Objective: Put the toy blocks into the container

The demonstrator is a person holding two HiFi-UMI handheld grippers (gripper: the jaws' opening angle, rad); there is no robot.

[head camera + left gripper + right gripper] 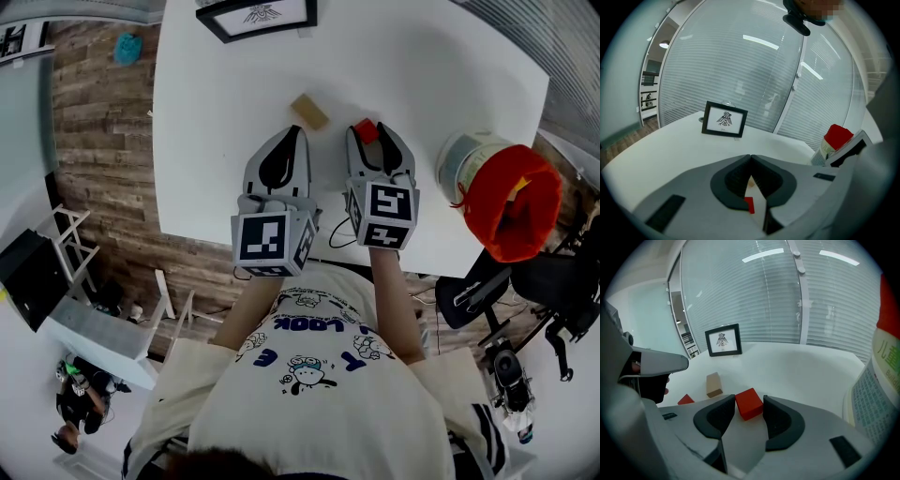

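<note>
Head view: we find the red cube (366, 130) and tan block (309, 112) left of the container (466, 161), outside it. Left gripper view: our left gripper (751, 159) is pressed together, empty. Right gripper view: the right gripper (749, 401) stands spread round the cube (a red wedge (686, 400) lies farther from the container); all three remain, we judge.

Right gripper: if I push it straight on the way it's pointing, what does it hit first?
The red block, sitting at the tips of the right gripper, between its tongs. Whether the pads touch it yet is unclear.
</note>
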